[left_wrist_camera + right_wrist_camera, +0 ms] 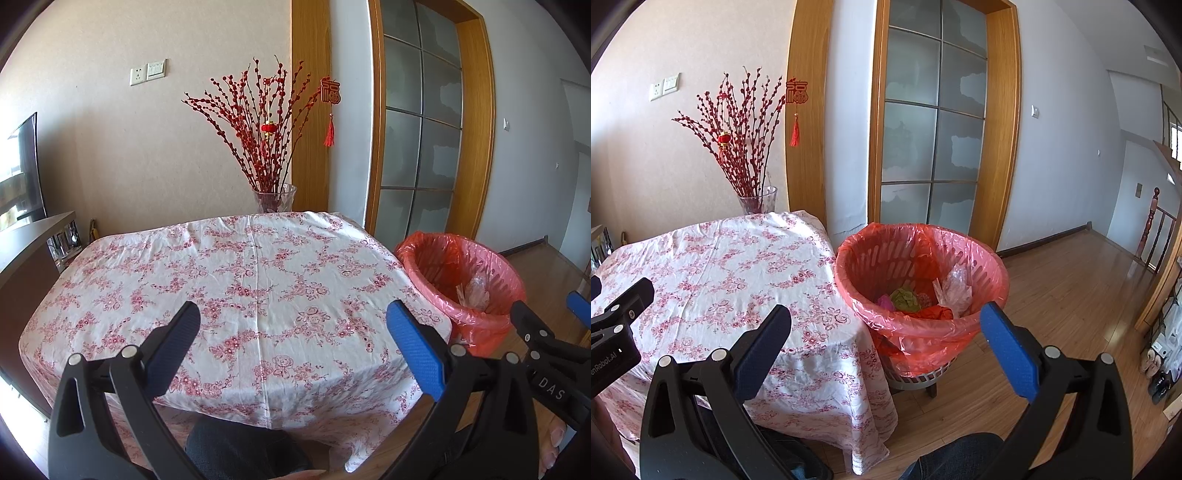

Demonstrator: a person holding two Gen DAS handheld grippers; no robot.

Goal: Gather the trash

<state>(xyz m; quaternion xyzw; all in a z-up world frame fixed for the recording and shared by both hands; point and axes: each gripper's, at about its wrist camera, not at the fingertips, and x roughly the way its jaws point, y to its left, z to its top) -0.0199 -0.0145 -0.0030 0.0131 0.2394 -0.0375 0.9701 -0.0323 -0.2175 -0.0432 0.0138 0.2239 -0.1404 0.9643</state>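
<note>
A trash bin with a red plastic liner [919,288] stands on the floor right of the table [720,266]; it also shows in the left wrist view [461,280]. Inside lie crumpled clear plastic [955,286], a green wad [905,300] and pink and red scraps. My left gripper [293,321] is open and empty above the table's near edge [221,295]. My right gripper [886,325] is open and empty, in front of the bin and the table corner. The tablecloth shows no trash on it.
A glass vase of red branches [275,197] stands at the table's far edge by the wall. A wooden-framed glass door [931,129] is behind the bin. A dark TV cabinet [26,266] stands left. Wooden floor [1071,295] stretches right, with a shoe rack [1167,332].
</note>
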